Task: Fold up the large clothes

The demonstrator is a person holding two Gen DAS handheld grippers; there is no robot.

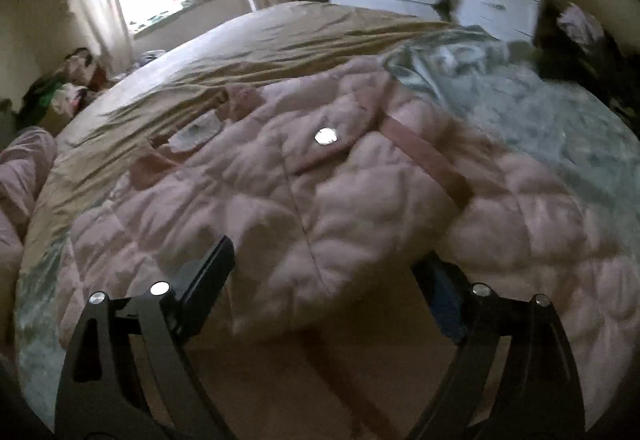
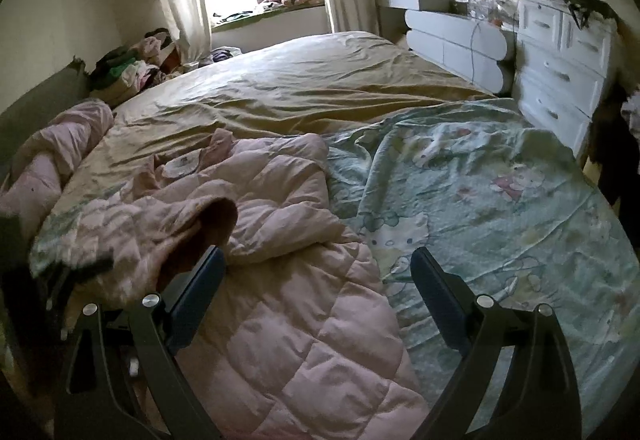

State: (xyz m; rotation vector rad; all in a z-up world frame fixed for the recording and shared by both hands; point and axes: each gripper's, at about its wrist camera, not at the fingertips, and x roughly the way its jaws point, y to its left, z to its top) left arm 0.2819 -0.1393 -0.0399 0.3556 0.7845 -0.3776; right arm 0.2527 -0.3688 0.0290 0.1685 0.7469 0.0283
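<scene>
your left gripper [image 1: 322, 280] and right gripper [image 2: 318, 282] both have fingers spread, holding nothing, above the pink jacket [image 2: 280, 320] at the bed's [image 2: 320, 80] near edge.

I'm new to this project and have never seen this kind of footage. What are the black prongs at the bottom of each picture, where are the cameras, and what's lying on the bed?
No robot is involved. A person holds a pair of tongs in each hand, and a wide-angle camera on each pair looks forward along its two black fingers. One picture comes from the left tongs, the other from the right tongs.

Both look down at a bed with a tan sheet. On it lies a pink quilted jacket, the garment to be folded, with a shiny snap button. Beside it is a pale green cartoon-print blanket. White drawers stand by the wall.

Both tongs are open, holding nothing.
</scene>
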